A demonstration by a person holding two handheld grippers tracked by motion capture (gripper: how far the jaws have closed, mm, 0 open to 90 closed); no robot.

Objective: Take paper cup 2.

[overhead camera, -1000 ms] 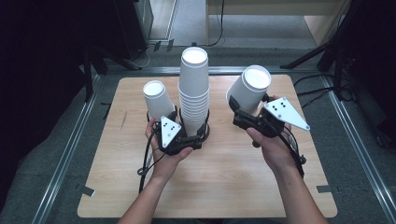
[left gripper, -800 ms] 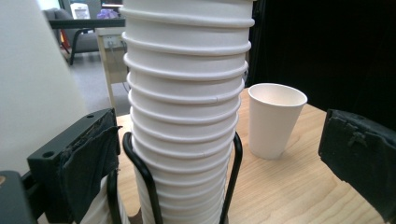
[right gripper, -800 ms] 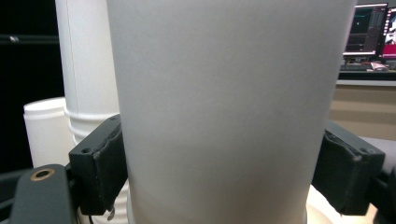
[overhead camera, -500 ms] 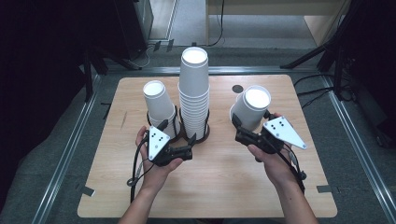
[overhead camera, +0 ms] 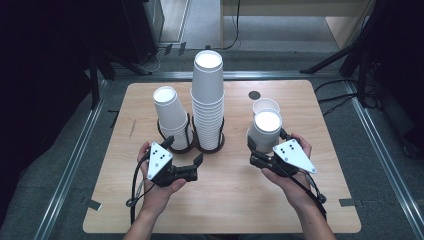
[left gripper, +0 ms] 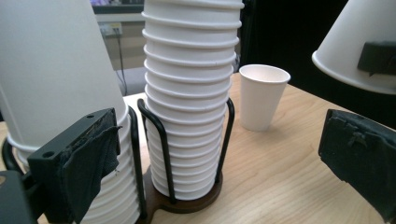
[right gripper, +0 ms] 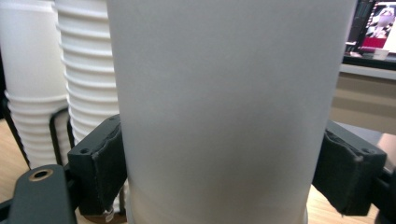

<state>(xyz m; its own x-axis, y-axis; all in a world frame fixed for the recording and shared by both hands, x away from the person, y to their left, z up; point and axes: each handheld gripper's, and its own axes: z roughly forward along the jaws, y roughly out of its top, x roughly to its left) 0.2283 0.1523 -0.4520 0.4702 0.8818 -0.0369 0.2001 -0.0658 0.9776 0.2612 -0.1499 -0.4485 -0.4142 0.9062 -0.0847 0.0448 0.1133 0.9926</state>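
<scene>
My right gripper (overhead camera: 267, 146) is shut on a white paper cup (overhead camera: 268, 131), one black pad on each side (right gripper: 100, 163); the cup's wall (right gripper: 224, 93) is close in front of the right gripper view. The held cup is low over the table, just in front of a single cup (overhead camera: 265, 105) standing there. I cannot tell whether it touches the wood. A tall stack of cups (overhead camera: 207, 100) and a shorter stack (overhead camera: 172, 117) stand in a black wire holder (overhead camera: 200, 146). My left gripper (overhead camera: 184, 150) is open and empty before the shorter stack (left gripper: 56, 70).
The wooden table (overhead camera: 225, 200) has bare room along its front. A small dark round spot (overhead camera: 254, 94) lies at the back near the single cup (left gripper: 261, 95). Metal rails and black stands surround the table.
The right hand has come down with its cup, from beside the tall stack to just above the table. The left gripper has drawn back from the stacks toward the person.
</scene>
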